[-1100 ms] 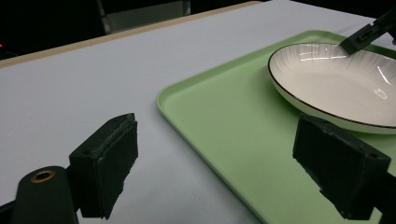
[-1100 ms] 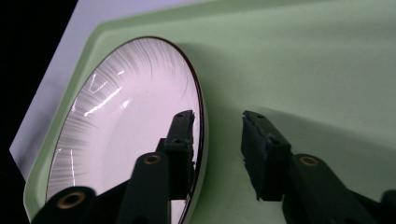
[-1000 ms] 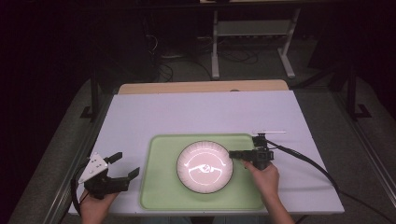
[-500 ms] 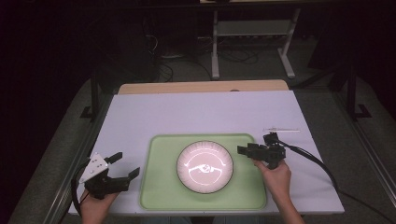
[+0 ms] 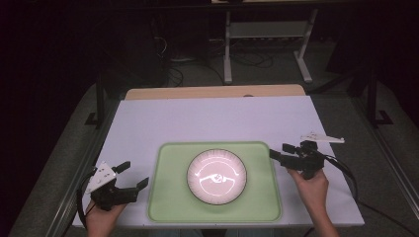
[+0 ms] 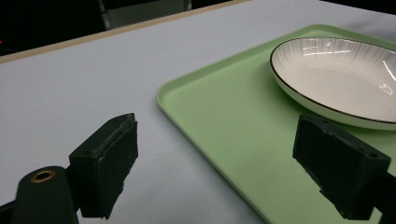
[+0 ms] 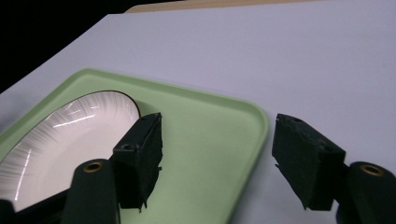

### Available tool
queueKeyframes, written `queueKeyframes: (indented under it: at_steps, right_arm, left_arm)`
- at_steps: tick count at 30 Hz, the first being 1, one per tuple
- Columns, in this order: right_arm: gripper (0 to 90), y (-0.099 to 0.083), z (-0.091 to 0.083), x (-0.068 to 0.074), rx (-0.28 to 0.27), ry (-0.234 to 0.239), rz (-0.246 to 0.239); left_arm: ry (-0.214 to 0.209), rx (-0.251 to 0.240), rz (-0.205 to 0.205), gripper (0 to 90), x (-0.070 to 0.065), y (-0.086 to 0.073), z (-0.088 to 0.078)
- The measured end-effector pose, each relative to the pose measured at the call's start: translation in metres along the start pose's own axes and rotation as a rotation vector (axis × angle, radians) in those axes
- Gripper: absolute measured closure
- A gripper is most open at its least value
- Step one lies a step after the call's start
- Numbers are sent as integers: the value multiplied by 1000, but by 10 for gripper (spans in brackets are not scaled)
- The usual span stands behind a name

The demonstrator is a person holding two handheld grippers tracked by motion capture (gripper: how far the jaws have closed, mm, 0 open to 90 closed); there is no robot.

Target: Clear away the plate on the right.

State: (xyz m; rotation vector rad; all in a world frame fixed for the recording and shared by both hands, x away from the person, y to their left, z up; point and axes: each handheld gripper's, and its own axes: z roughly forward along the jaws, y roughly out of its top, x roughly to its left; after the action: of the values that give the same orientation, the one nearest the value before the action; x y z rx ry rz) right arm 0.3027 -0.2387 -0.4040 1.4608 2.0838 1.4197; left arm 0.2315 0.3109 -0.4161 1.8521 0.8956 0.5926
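The plate (image 5: pixel 216 177) is lying flat and right side up in the middle of the green tray (image 5: pixel 168 197), its hollow facing the ceiling. It is round, so it is showing no long axis of its own; the fine ribs on its inner wall are running from the dark rim toward the centre. It is holding nothing but reflected light. The tray is carrying the plate alone, and its longer side is running from 9 o'clock to 3 o'clock across the near half of the white table (image 5: pixel 217 118) in the high view.

The right gripper (image 5: pixel 280 152) is hanging at 3 o'clock from the plate, just over the tray's right edge and pointing toward 9 o'clock. Its jaws have just been opening and are now standing wide, with nothing between them. In the right gripper view (image 7: pixel 217 154) the tray's rounded corner is showing between the pads (image 7: pixel 142 156), and the plate (image 7: pixel 70 140) is lying to the left of the left pad, clear of it.

The left gripper (image 5: pixel 132 175) is waiting at 9 o'clock from the plate, just off the tray's left edge, pointing toward 2 o'clock. Its jaws are also standing wide apart and gripping nothing; in the left gripper view (image 6: pixel 238 163) the tray's edge (image 6: pixel 187 121) is running between them.
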Motion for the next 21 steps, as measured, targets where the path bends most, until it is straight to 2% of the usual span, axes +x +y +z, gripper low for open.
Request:
queueKeyframes:
  at_steps: [10, 19, 21]
  right_arm:
    - [279, 2, -23, -10, -36, -64, -79]
    - [254, -2, -38, -14, -58, -85, -141]
    - [250, -3, -39, -15, -56, -85, -141]
  left_arm:
    - [3, 3, -1, 139, 0, -1, 1]
    - [3, 9, 2, 139, 1, -1, 1]
    - [3, 8, 0, 139, 1, -1, 1]
